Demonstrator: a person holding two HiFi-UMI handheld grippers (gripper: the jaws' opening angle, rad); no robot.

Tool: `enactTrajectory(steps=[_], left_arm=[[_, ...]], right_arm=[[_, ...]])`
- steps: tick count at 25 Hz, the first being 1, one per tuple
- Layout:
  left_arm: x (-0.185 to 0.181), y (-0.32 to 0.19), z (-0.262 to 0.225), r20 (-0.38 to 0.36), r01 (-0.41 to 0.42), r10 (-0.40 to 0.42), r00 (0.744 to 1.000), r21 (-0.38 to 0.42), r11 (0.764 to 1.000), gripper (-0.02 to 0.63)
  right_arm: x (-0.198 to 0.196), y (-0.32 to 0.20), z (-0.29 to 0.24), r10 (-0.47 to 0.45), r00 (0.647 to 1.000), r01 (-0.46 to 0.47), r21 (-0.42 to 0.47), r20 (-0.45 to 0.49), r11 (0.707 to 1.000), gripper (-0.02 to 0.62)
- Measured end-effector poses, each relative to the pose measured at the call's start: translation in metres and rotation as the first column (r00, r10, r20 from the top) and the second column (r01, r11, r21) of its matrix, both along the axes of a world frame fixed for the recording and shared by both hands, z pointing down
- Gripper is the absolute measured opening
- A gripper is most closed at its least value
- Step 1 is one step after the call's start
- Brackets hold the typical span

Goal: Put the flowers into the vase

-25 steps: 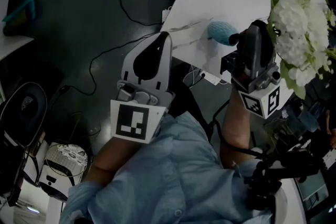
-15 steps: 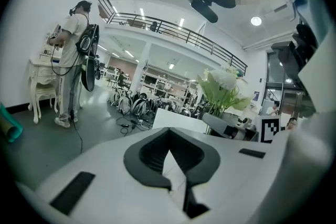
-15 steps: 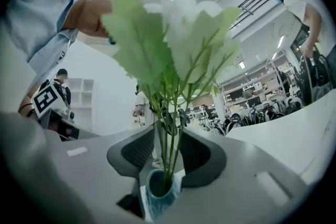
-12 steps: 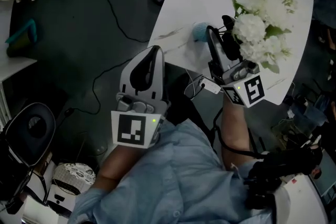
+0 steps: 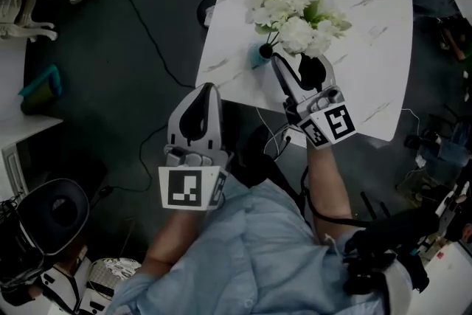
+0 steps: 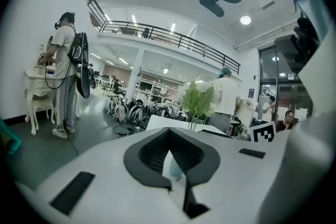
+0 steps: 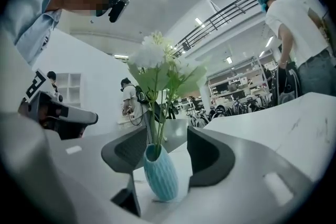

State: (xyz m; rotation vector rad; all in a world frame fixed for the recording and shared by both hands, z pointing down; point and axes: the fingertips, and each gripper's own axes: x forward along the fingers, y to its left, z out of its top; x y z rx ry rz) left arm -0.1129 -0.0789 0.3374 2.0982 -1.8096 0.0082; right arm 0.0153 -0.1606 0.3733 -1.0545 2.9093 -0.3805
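A ribbed blue vase [image 5: 262,52] [image 7: 160,178] stands near the close edge of the white marble table [image 5: 361,48]. The white flowers [image 5: 295,0] [image 7: 156,57] stand in it with their green stems down its neck. My right gripper [image 5: 293,64] [image 7: 167,139] lies level on either side of the vase. Its jaws are opening and the pads stay clear of both vase and stems. My left gripper [image 5: 208,88] [image 6: 169,129] is off the table's corner to the left, shut and empty. Through its pads the vase [image 6: 173,168] shows.
Dark floor with black cables [image 5: 147,33] lies left of the table, with a round floor fitting [image 5: 209,9] at the table's edge. White furniture [image 5: 22,85] stands far left. Bags and gear [image 5: 51,217] sit at the lower left. People stand in the background [image 6: 63,71].
The right gripper went from shut by the flower stems to open, and sank beside the vase. The flowers now stand free in the vase. The left gripper rose a little.
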Motion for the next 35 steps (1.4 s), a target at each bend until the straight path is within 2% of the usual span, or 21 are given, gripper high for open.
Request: enactTrajectory(steps=[6,13,18,21,29,35], left_arm=[[0.032,0.002,-0.021,0.029,-0.045,0.043,0.999,0.04,0.998,0.005],[0.093,0.01,-0.065,0.044,-0.117,0.112,0.993,0.128,0.985,0.005],[0.13,0.007,-0.097,0.063,-0.167,0.158,0.985,0.178,0.97,0.005],[0.147,0.01,-0.112,0.084,-0.181,0.167,0.982,0.198,0.963,0.005],[0.173,0.024,-0.135,0.126,-0.212,0.187,0.974,0.238,0.948,0.005],[0.176,0.026,-0.137,0.134,-0.215,0.188,0.973,0.236,0.948,0.005]], right_arm=[[0.041,0.011,-0.015,0.082,0.996,-0.081,-0.043,0.028,0.996,0.209],[0.07,0.052,-0.071,0.104,0.994,-0.103,-0.037,0.03,0.994,0.206],[0.098,0.07,-0.11,0.204,0.979,-0.203,-0.049,0.006,0.978,0.043],[0.109,0.081,-0.126,0.222,0.975,-0.223,-0.021,-0.029,0.975,0.002],[0.123,0.1,-0.151,0.245,0.968,-0.243,0.044,-0.056,0.969,0.002],[0.124,0.103,-0.15,0.245,0.967,-0.243,0.04,-0.068,0.969,0.0]])
